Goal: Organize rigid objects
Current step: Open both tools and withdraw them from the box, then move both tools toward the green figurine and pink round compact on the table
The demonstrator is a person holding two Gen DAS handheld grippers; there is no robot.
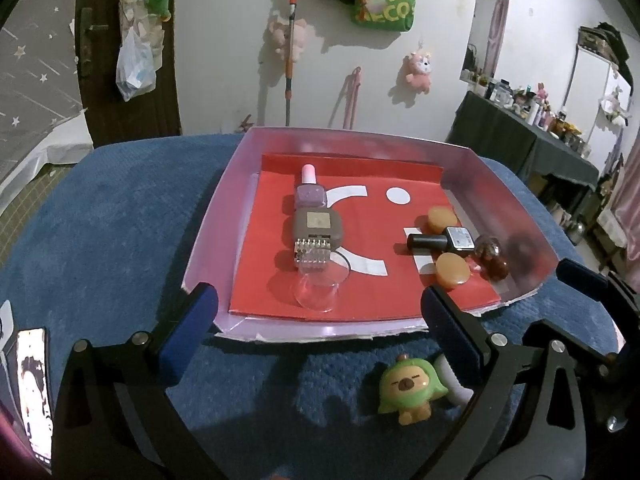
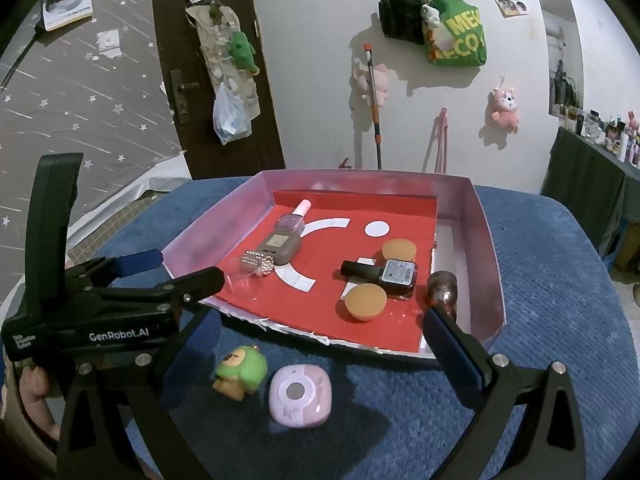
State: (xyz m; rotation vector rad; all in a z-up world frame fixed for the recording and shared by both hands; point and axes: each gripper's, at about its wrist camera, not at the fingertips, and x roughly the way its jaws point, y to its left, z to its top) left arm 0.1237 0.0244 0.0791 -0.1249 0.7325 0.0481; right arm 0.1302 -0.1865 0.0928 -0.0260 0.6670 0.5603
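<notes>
A pink-walled tray (image 1: 224,184) with a red floor sits on the blue cloth. Inside lie a purple nail-polish bottle (image 1: 309,194), a grey studded roller device (image 1: 318,232), a clear cap (image 1: 318,292), a black polish bottle (image 1: 440,239), two orange lids (image 1: 452,270) and a brown bottle (image 1: 492,258). In front of the tray on the cloth lie a green toy figure (image 2: 240,372) and a pink square device (image 2: 299,396). My left gripper (image 1: 320,320) is open at the tray's near edge, holding nothing. My right gripper (image 2: 320,340) is open above the toy and device, touching neither.
A lit phone (image 1: 36,392) lies at the cloth's left edge. Beyond the tray are a white wall with hanging plush toys and bags (image 2: 456,36), and a dark door (image 2: 208,80). A cluttered dark table (image 1: 528,136) stands at the right. My left gripper (image 2: 192,268) crosses the right wrist view's left side.
</notes>
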